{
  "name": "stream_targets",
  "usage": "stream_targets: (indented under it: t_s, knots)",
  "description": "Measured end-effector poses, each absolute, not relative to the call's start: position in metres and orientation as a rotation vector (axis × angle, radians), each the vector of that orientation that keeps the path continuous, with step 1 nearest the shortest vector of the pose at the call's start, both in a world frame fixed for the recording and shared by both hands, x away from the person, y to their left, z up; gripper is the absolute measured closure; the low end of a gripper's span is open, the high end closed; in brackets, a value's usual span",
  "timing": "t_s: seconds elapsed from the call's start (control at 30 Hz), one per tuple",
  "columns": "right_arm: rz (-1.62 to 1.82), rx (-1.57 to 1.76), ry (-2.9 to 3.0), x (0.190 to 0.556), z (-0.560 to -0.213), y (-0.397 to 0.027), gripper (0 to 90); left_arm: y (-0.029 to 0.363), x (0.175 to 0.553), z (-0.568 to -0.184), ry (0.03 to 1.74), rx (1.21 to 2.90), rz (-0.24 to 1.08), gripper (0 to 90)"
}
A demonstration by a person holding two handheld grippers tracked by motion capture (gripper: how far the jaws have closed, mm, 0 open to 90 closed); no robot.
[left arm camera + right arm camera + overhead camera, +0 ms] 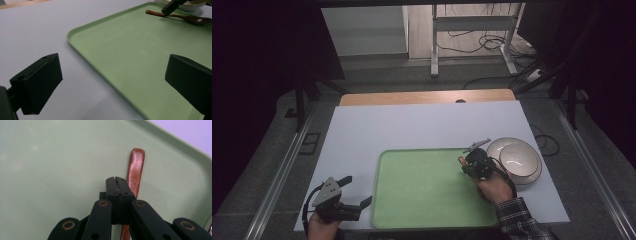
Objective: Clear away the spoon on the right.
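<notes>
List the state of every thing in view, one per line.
Right gripper: fingers closed together, empty, over the spoon's handle.
Left gripper: fingers wide open, empty, beside the tray's edge.
Wooden spoon: lying flat on the tray, not held.
Green tray: flat on the table, holding just the spoon.
Bowls: stacked, upright, empty, right of the tray.

High view looks forward and down over the whole table (362,135); both gripper views sit low and close — all share the green tray (427,187).
</notes>
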State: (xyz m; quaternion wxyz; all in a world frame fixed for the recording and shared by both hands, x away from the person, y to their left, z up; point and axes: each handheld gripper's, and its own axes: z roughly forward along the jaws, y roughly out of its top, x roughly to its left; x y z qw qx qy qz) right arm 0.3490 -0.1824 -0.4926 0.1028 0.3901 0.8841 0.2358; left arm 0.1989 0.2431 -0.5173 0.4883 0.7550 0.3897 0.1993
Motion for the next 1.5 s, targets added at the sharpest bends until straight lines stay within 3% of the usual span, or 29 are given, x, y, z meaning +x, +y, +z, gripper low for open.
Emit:
stream_targets:
  t_s: [1.23,1.5]
  knots:
    - [0.641,1.264,2.515,0.356,-0.498,-0.208,89.6,0.241,0.199,-0.518,0.946,1.856,0.485,0.9]
    - [0.686,1.217,2.521,0.353,-0.497,-0.204,81.4,0.241,0.199,-0.518,0.947,1.851,0.484,0.9]
